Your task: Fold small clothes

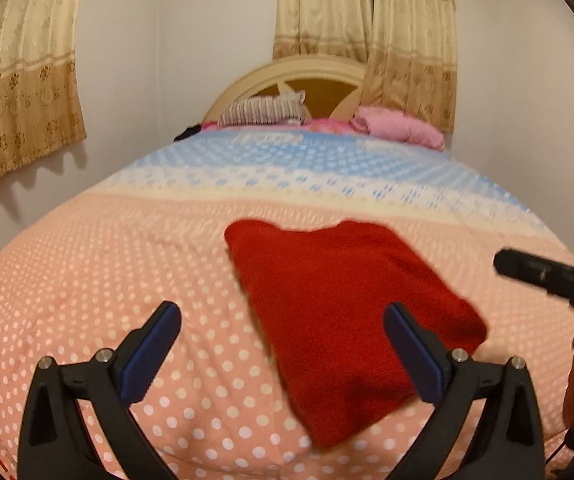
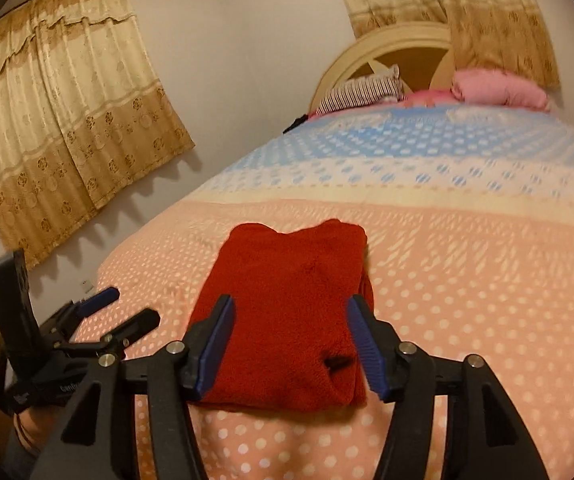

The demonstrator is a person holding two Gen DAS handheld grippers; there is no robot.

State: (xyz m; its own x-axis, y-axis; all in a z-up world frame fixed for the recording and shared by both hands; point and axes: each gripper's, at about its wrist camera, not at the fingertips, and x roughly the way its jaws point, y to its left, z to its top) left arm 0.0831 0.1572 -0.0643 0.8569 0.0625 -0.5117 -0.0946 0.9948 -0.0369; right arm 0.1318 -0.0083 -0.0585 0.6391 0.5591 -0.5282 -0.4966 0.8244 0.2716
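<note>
Lay folded near the bed's (image 1: 87, 280) foot edge: red garment (image 1: 343, 312). Stood apart over it, apparently clear of the cloth: left gripper (image 1: 283, 340), right gripper (image 2: 291, 332).

A dotted bed (image 2: 467, 300) carries a folded red garment (image 2: 287, 312).

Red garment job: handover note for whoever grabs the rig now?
Left gripper: open, empty, above the bedspread beside the cloth.
Right gripper: open, nothing pinched, pointed at the cloth.
Red garment: lying flat on the bed as a folded rectangle, free of both grippers.
Done: it looks folded.
Left: check the edges; whether another fold is needed I cannot tell. No other unfolded piece is in view nearby.
</note>
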